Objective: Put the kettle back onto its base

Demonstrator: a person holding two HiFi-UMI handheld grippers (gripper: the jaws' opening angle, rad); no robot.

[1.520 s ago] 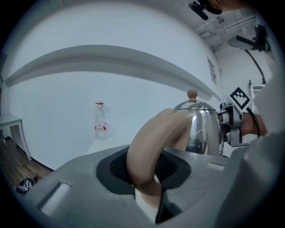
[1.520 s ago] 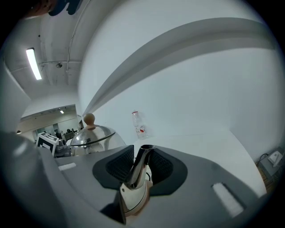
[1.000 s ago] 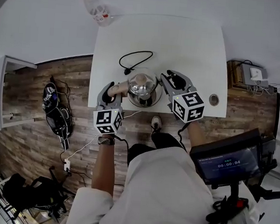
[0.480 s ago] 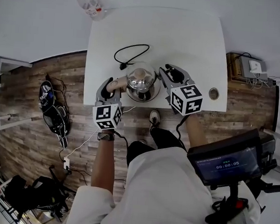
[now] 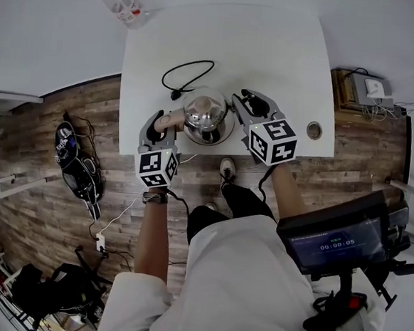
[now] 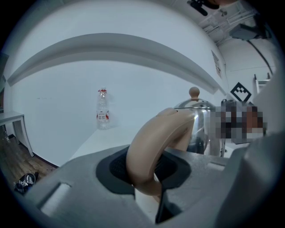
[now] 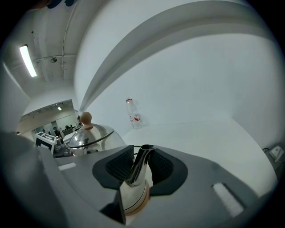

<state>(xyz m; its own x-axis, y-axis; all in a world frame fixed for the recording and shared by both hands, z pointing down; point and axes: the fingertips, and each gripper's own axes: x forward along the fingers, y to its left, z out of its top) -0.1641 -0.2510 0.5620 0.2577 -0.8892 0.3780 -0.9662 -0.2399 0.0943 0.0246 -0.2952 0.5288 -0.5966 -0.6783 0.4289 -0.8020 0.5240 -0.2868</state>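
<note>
So we're looking at the kettle point(image 5: 205, 115) sitting low in the middle of the white bench point(image 5: 273, 52), pretty close to the near edge, right over its round base point(image 5: 219, 136). We honestly can't tell if it's touching the base or just above it. The left gripper point(image 5: 158, 127) has its fingers point(image 6: 116, 168) clamped on the tan handle point(image 6: 156, 140). The right gripper point(image 5: 249, 104) has the shiny spout point(image 7: 139, 162) pinched between its own fingers. There's loads of open bench above and to the right of the kettle, and much less toward the near edge and the left edge. The closest clutter is the black cord point(image 5: 188, 75), looped just above-left of the kettle with its plug nearly beside the lid. A plastic bottle point(image 5: 117, 1) stands way off in the upper left corner, and a round hole point(image 5: 314, 130) sits near the right edge, both well apart from the kettle.
</note>
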